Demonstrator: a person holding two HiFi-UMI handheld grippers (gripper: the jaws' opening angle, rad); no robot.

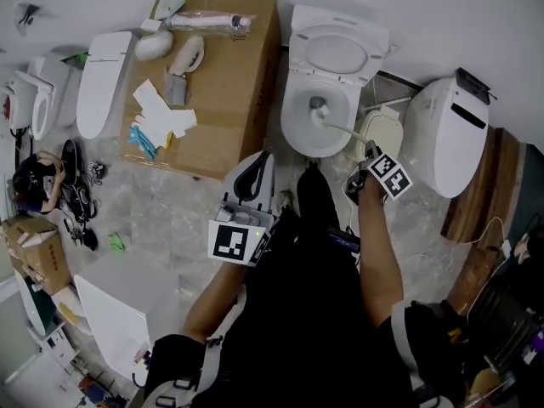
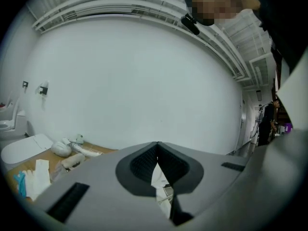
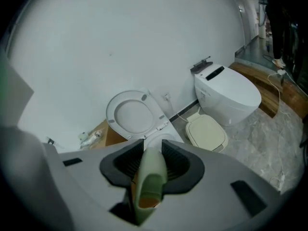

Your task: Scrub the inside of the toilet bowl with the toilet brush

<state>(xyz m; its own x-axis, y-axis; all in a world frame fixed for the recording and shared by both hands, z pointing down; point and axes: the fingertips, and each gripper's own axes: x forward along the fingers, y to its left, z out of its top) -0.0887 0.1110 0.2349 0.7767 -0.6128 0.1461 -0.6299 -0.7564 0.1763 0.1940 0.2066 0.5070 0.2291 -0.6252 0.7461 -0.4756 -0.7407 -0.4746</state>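
Your right gripper [image 1: 368, 153] has its claw clamped on the pale green handle of the toilet brush [image 1: 342, 131]; in the right gripper view the handle fills the gap between both pads. The brush runs off toward 10 o'clock from that claw, and its head sits down inside the toilet bowl [image 1: 296, 133], low in the basin near the middle; nothing else shows in the bowl. The bowl is at your 12 o'clock with its lid [image 1: 337, 54] tipped up against the wall. Your left gripper [image 1: 257, 167] hangs around 7 o'clock of the bowl, claw pinched together tip to tip with nothing in it, aimed at the blank wall. The cardboard box [image 1: 223, 83] at 10 o'clock carries white papers [image 1: 161, 113] and some white parts on top. A second toilet [image 1: 446, 138] stands at 2 o'clock, with a beige seat [image 1: 384, 134] on the floor between the two.
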